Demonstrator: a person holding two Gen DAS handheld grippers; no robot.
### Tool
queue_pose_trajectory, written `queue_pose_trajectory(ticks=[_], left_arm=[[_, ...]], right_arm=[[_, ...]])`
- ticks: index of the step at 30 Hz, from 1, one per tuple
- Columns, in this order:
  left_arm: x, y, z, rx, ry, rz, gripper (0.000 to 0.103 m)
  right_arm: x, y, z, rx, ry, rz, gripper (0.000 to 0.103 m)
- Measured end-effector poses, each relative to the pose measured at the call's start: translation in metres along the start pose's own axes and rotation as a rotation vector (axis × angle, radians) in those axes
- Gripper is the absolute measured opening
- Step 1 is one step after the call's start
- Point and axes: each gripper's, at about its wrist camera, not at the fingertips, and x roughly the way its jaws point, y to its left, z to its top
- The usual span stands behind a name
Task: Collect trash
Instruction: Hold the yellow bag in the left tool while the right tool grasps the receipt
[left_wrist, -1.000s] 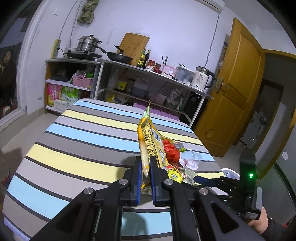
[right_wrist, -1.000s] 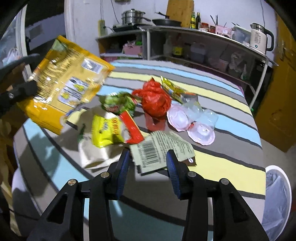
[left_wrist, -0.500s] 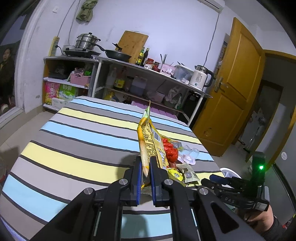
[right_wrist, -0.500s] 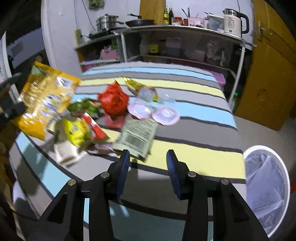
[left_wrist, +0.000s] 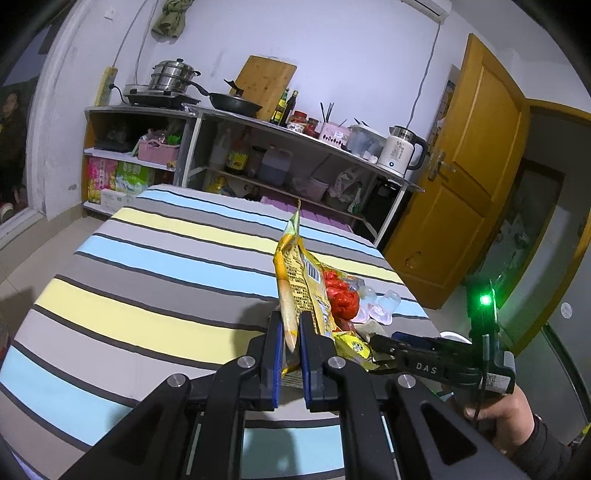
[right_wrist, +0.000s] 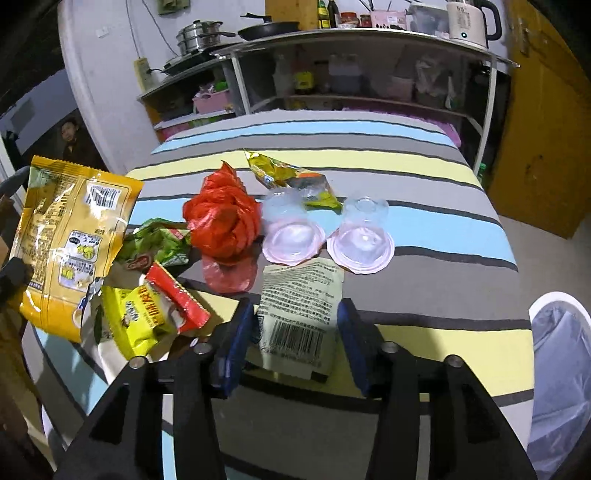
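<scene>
My left gripper (left_wrist: 291, 325) is shut on a large yellow snack bag (left_wrist: 300, 284) and holds it upright above the striped table; the bag also shows at the left of the right wrist view (right_wrist: 70, 236). My right gripper (right_wrist: 295, 325) is open, its jaws on either side of a pale green wrapper with a barcode (right_wrist: 299, 317) that lies flat on the table. Behind it lie two clear plastic cups (right_wrist: 364, 232), a red plastic bag (right_wrist: 223, 218), a green wrapper (right_wrist: 159, 243) and a yellow-and-red packet (right_wrist: 151, 317).
A bin with a white liner (right_wrist: 561, 350) stands on the floor right of the table (right_wrist: 424, 177). Another yellow-green wrapper (right_wrist: 291, 177) lies farther back. Kitchen shelves (left_wrist: 258, 155) stand behind the table, a yellow door (left_wrist: 465, 192) to the right.
My right gripper has moved forward over the table so its open jaws now flank the barcode wrapper. My left gripper still holds the yellow bag and has shifted slightly.
</scene>
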Motion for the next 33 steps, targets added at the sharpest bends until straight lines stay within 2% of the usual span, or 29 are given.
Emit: queue_pose_trajectory(ticks=[4,6,13,14,24,33], left_arm=[[0.003,-0.002,0.002,0.004,0.002,-0.004,0.008],[0.002,-0.004,0.003,0.010,-0.001,-0.005,0.008],[-0.001,-0.009,0.000,0.015,0.003,-0.004,0.008],[-0.002,-0.010,0.000,0.016,0.004,-0.003,0.008],[-0.015,-0.030,0.002,0.040,-0.011,-0.017,0.008],[-0.023,-0.057,0.003,0.067,-0.009,-0.061,0.008]], right_arm=[[0.002,-0.001,0.002,0.011,0.011,0.010,0.049],[-0.001,-0.001,0.001,0.007,0.004,0.013,0.039],[-0.011,-0.005,-0.006,-0.014,-0.009,0.018,0.029],[-0.014,-0.006,-0.007,-0.014,-0.013,0.028,0.024],[-0.057,-0.003,-0.023,-0.019,-0.089,0.090,0.024],[-0.101,-0.011,-0.033,-0.008,-0.166,0.082,0.024]])
